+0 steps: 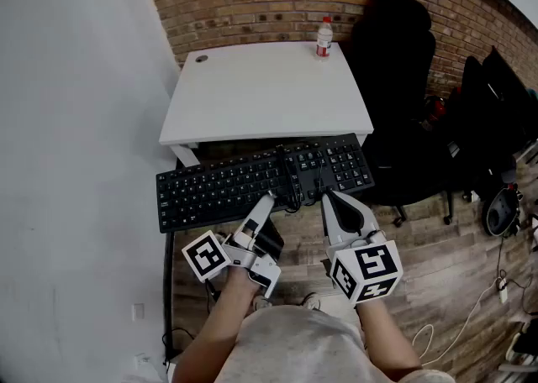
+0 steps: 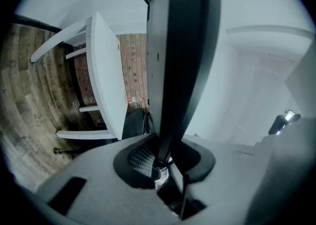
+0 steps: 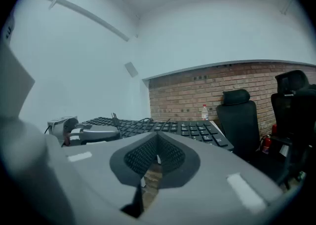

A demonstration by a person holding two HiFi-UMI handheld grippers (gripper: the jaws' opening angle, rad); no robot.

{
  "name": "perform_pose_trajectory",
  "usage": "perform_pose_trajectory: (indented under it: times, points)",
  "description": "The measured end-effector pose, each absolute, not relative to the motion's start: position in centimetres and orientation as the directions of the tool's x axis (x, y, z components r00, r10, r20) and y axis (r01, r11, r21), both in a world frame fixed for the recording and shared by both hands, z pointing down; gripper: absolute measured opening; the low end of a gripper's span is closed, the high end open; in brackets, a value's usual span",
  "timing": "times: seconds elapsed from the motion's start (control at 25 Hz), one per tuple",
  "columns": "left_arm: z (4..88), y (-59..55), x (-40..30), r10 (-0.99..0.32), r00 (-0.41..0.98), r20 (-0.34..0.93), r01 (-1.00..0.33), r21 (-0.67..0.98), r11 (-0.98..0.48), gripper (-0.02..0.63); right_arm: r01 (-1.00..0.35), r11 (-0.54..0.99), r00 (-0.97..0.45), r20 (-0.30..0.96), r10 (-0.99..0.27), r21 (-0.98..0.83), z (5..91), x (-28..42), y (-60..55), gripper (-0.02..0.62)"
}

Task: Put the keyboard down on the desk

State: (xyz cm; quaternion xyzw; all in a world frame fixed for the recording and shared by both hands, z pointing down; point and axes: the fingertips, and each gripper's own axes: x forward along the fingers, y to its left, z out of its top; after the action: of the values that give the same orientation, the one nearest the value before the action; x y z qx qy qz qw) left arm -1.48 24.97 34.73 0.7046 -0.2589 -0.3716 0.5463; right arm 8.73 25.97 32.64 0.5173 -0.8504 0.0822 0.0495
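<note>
While the long black plastic keyboard (image 1: 252, 180) hangs in the air just short of the white rectangular desk (image 1: 261, 87), not yet on it, my left gripper (image 1: 267, 201) is clamped on the keyboard's long edge away from the desk, about mid-length. My right gripper (image 1: 329, 196) has its jaws together with nothing between them, tips at that same edge; contact unclear.

Judgement: light, stiff, smooth shell. A one-edge pinch may let the desk-side edge dip or twist. The loose black cable (image 1: 290, 173) across the keys could snag. Lower it flat and slowly.

No readable text, keyboard (image 1: 252, 181) legends too small
</note>
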Motion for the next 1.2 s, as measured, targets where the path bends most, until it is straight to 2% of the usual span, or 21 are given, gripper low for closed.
perform_pose_trajectory:
  times: [0.92,1.2]
  points:
    - [35.7,23.8,6.3,-0.785,0.573,-0.234,0.012,0.961,-0.277,0.074,-0.862,0.491,-0.506,0.149,-0.850,-0.128,34.2,16.1,24.9,0.008]
    - [36.5,22.6,6.9,-0.798,0.560,-0.224,0.009,0.964,-0.264,0.075,-0.849,0.512,-0.527,0.157,-0.835,-0.131,35.2,16.5,23.3,0.008]
